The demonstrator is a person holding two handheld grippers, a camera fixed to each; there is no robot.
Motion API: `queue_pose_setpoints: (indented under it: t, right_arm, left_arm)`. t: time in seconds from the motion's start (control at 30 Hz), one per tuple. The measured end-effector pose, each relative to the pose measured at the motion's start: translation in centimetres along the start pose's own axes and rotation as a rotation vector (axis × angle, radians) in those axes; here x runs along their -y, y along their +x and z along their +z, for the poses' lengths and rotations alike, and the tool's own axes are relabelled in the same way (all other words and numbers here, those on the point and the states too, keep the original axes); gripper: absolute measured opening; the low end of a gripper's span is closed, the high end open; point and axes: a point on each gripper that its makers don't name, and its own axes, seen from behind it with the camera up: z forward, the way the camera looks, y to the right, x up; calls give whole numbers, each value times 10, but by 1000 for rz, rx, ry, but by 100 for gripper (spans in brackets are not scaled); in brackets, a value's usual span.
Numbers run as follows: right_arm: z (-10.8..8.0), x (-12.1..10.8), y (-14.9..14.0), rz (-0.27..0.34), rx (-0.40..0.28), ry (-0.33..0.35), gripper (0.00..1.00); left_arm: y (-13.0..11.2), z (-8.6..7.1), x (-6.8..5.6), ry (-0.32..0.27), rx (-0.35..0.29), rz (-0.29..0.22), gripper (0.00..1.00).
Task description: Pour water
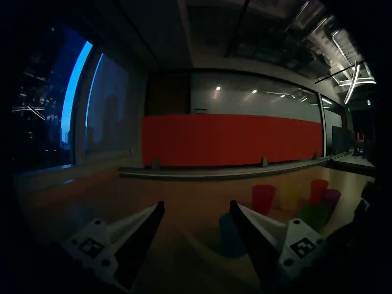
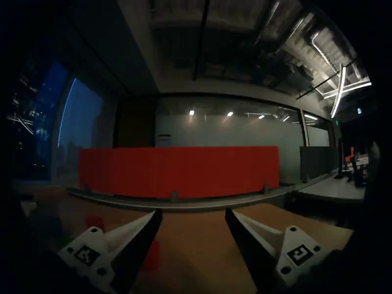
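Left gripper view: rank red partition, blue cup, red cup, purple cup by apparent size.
1. red partition
2. blue cup, nearest the camera and partly hidden, so this rank is unsure
3. red cup
4. purple cup, partly hidden

Upright blue cup (image 1: 229, 238) nearest, 5 o'clock; red cup (image 1: 263, 198) behind it, 4 o'clock; green cup (image 1: 313, 216), purple cup (image 1: 331, 198), orange cup (image 1: 318, 188) clustered farther out, 4 o'clock.

In the left gripper view, on the surface (image 1: 196, 206): cluster of cups (image 1: 321, 192) at two o'clock, single cup (image 1: 228, 237) nearer at one. Divider (image 1: 230, 139) behind them along the far edge at twelve; window (image 1: 73, 98) at ten. In the right gripper view, another cup (image 2: 94, 221) at ten.
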Motion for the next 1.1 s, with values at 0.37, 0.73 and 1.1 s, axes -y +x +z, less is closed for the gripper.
queue_pose_setpoints:
  t: [0.37, 0.73, 1.1]
  right_arm:
    - [0, -16, -32, 32, 45, 13, 99]
    - [3, -18, -60, -25, 91, 24, 99]
    - [5, -19, -74, -25, 116, 25, 99]
  left_arm:
    - [0, 0, 0, 0, 0, 0, 99]
    - [0, 0, 0, 0, 0, 1, 99]
    - [0, 0, -1, 0, 0, 1, 99]
